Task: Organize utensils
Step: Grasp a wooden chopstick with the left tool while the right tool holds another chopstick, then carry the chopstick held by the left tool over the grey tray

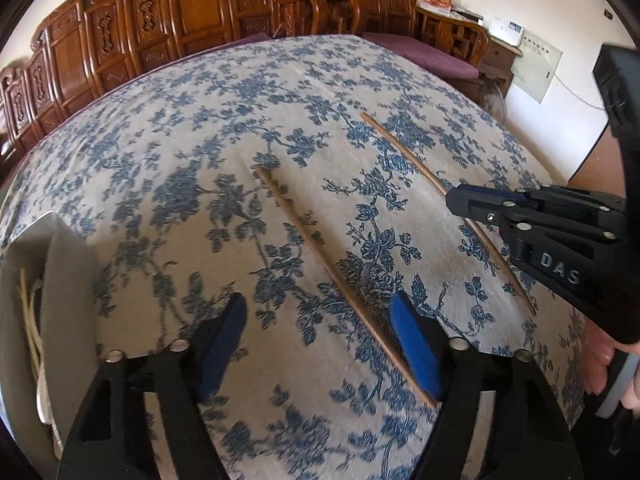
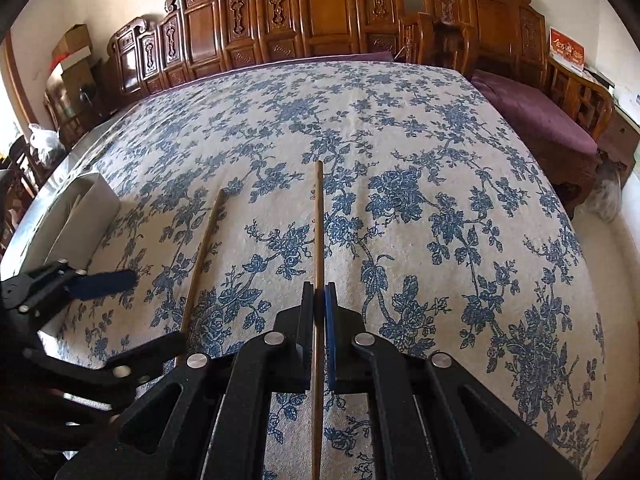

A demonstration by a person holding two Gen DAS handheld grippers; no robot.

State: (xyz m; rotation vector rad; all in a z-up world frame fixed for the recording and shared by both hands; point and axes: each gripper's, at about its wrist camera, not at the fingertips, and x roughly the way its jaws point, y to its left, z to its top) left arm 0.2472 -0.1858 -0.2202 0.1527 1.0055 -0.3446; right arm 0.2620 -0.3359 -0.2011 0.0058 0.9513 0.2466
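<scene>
While one chopstick (image 2: 318,240) sits pinched in the closed right gripper (image 2: 319,304), the other (image 1: 340,280) lies on the cloth (image 1: 180,128) between the open, empty left gripper's (image 1: 320,336) pads; best lower squarely, then close.

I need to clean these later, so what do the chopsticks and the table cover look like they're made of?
Both chopsticks, one in the right gripper and the other on the table, look like plain matte wood or bamboo: brown and dull. The cover looks like woven fabric, blue flowers on cream, slightly nubby.
</scene>
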